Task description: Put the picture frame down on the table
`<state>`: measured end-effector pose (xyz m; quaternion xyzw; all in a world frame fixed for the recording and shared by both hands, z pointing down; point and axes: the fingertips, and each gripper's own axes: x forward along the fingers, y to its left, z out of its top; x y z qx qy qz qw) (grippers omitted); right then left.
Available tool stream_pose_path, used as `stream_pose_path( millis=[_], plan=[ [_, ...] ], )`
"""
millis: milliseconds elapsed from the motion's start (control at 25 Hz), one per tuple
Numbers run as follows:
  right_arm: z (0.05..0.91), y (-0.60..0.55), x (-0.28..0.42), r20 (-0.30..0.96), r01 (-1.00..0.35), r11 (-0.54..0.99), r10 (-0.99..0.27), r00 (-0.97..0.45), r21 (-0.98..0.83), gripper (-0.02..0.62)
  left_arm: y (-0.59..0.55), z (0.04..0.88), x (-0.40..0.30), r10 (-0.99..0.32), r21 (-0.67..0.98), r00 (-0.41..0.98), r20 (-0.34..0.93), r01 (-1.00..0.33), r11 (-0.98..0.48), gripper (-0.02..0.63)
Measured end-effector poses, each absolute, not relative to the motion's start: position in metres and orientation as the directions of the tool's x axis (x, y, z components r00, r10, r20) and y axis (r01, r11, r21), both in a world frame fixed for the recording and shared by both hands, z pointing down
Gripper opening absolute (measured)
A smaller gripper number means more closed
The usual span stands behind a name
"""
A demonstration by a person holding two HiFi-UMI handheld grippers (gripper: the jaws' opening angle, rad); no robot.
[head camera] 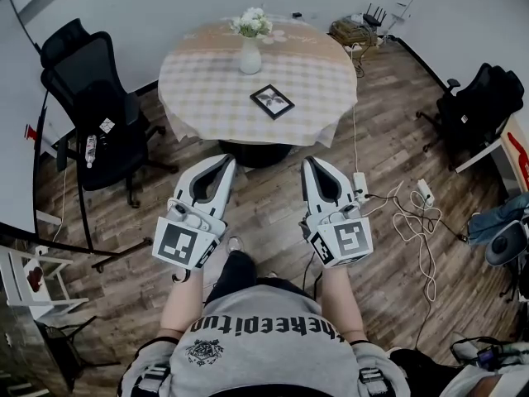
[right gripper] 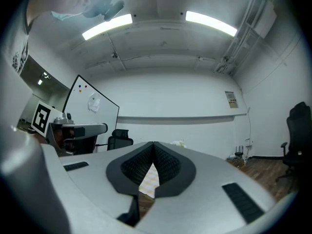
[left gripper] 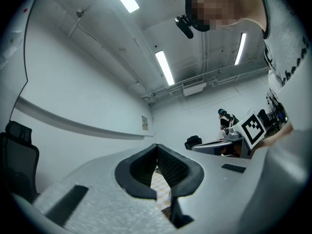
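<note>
Left hand-held gripper (head camera: pixel 226 164) closed, right hand-held gripper (head camera: pixel 308 165) closed, flowers (head camera: pixel 252 22) in vase (head camera: pixel 250 58)

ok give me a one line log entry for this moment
left gripper: shut, empty | right gripper: shut, empty | picture frame: lying flat on table, apart from vase | both grippers: short of table

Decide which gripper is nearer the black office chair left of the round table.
Left. The left gripper hangs right of the black office chair; the right gripper sits farther right, beyond it.
</note>
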<state>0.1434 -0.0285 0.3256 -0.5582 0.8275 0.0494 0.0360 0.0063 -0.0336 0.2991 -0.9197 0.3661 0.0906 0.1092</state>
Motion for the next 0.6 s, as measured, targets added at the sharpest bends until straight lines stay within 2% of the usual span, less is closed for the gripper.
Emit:
stream_pose_path(
  millis=[600],
  plan=[
    [0.321,-0.017,0.151,-0.130,-0.922,0.385,-0.913,-0.387,0.043,0.006,-0.021,0.296,0.016,-0.652,-0.145,0.716,-0.248,-0.693,-0.706,0.015]
  ],
)
